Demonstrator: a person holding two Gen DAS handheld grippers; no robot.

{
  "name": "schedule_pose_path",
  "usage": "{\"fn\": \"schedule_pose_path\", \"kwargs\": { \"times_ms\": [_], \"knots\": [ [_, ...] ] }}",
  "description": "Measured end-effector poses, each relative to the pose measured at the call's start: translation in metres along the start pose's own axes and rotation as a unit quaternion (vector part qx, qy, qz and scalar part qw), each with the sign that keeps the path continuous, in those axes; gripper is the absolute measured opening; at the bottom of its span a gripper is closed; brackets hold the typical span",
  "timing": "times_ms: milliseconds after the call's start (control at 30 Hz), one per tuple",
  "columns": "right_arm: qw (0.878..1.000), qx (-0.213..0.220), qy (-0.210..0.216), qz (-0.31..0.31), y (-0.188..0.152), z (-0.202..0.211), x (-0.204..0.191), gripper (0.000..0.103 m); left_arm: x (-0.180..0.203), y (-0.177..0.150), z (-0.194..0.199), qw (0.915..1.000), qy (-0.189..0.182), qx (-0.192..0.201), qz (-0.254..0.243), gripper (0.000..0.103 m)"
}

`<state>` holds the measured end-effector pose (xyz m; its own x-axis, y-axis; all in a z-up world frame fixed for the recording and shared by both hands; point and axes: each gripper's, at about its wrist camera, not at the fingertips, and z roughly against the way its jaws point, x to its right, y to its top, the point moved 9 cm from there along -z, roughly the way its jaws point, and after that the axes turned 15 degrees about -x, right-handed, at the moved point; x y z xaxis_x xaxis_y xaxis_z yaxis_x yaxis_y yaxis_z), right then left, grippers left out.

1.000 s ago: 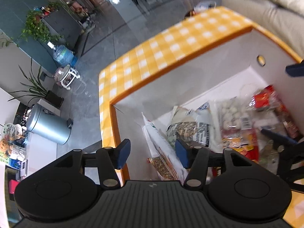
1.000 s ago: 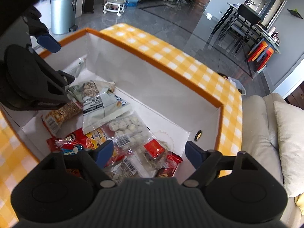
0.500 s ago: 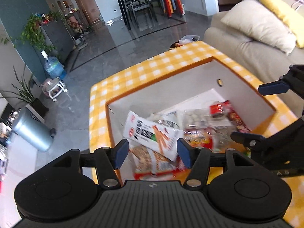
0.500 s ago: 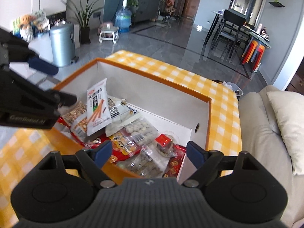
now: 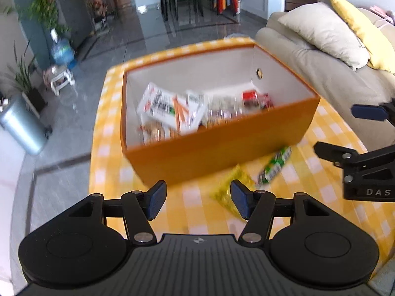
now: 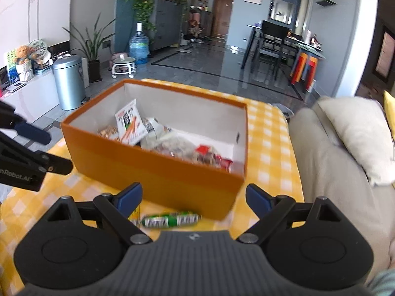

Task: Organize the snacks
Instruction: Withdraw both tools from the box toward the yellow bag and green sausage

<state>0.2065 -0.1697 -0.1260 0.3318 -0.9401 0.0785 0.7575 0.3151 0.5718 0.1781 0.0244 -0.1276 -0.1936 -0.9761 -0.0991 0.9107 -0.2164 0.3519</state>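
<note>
1. Green snack stick [image 6: 171, 219] lies on the bench, long axis running along the orange box [image 6: 153, 172] front.
2. Yellow packet [image 5: 228, 188] beside it, blurred.
3. Left gripper [image 5: 197, 199] and right gripper [image 6: 193, 197] both spread wide, empty.

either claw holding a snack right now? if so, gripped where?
Nothing is held. The left claw and right claw are both open and empty, above the yellow checked tablecloth, short of the orange cardboard box.
</note>
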Motion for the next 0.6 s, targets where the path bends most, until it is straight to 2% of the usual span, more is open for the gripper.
{"fn": "schedule_pose_path", "kwargs": {
  "times_ms": [233, 600],
  "knots": [
    [1.0, -0.021, -0.012, -0.021, -0.044, -0.016, 0.0, 0.088, 0.003, -0.033, -0.021, 0.9992, -0.008, -0.031, 0.024, 0.07],
    [0.998, -0.058, 0.002, -0.017, -0.079, -0.048, -0.008, 0.087, 0.015, -0.045, -0.036, 0.9982, -0.028, -0.034, 0.039, 0.07]
  ]
}}
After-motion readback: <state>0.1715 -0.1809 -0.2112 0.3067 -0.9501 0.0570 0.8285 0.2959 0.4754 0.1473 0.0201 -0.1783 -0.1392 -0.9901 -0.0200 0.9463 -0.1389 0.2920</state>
